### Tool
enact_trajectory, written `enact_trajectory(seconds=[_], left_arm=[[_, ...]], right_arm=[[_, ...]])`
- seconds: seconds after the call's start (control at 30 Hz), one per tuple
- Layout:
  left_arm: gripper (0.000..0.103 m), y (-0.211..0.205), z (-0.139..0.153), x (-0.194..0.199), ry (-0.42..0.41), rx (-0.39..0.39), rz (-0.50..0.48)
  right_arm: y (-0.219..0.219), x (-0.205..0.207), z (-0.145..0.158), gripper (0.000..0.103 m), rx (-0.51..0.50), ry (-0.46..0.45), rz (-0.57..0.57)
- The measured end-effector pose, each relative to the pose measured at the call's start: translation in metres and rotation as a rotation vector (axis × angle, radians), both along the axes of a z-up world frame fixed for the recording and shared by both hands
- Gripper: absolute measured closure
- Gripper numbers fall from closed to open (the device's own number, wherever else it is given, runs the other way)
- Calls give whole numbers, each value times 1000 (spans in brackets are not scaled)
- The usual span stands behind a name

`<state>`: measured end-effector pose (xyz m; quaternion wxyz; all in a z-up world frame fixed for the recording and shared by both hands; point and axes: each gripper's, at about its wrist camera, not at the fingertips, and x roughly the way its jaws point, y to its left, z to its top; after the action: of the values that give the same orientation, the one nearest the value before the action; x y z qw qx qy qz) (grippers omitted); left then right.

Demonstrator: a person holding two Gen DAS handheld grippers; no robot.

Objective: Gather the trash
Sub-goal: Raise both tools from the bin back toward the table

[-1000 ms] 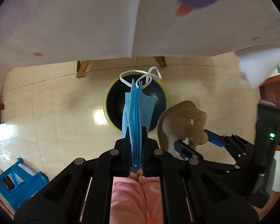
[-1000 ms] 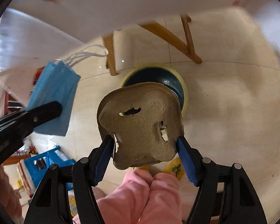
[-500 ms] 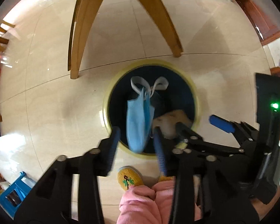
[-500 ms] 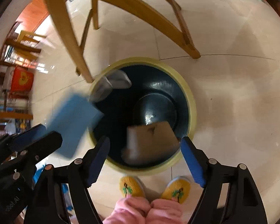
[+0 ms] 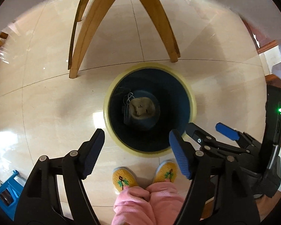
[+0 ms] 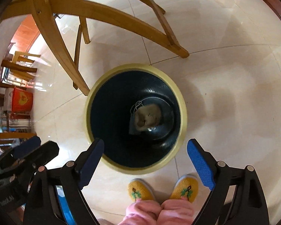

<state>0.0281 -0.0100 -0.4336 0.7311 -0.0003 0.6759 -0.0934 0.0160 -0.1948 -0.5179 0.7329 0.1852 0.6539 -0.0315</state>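
Note:
A round bin with a yellow rim and a dark inside stands on the tiled floor below both grippers. At its bottom lies a brown pulp-cardboard piece, partly on top of a blue face mask whose white ear loops show beside it. My left gripper hangs open above the bin's near rim, nothing between its fingers. My right gripper is open too and holds nothing. In the left wrist view the right gripper shows at the right; in the right wrist view the left gripper shows at the lower left.
Wooden table legs stand just behind the bin. A person's yellow slippers and pink trouser legs are right before it. A blue stool is at the lower left, shelves and a red box farther left.
Both grippers opened and let go. The mask and the cardboard piece fell into the bin and now lie at its bottom. The grippers' fingers spread wider.

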Motion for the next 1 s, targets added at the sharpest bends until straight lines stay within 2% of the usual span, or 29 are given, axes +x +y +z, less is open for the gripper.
enact_trajectory(seconds=[0.2, 0.47, 0.7, 0.87, 1.0], left_arm=[[34, 15, 40, -4, -7, -20, 60], [34, 38, 118, -16, -38, 0, 102], [34, 51, 195, -23, -90, -1, 106], [34, 52, 253, -27, -142, 21, 61], [34, 51, 297, -28, -178, -10, 35]], right_arm=[[2, -8, 51, 11, 23, -25, -2], [5, -22, 124, 10, 39, -56, 16], [8, -45, 208, 10, 25, -128, -8], [16, -58, 274, 10, -3, -168, 1], [23, -64, 332, 10, -33, -221, 28]])
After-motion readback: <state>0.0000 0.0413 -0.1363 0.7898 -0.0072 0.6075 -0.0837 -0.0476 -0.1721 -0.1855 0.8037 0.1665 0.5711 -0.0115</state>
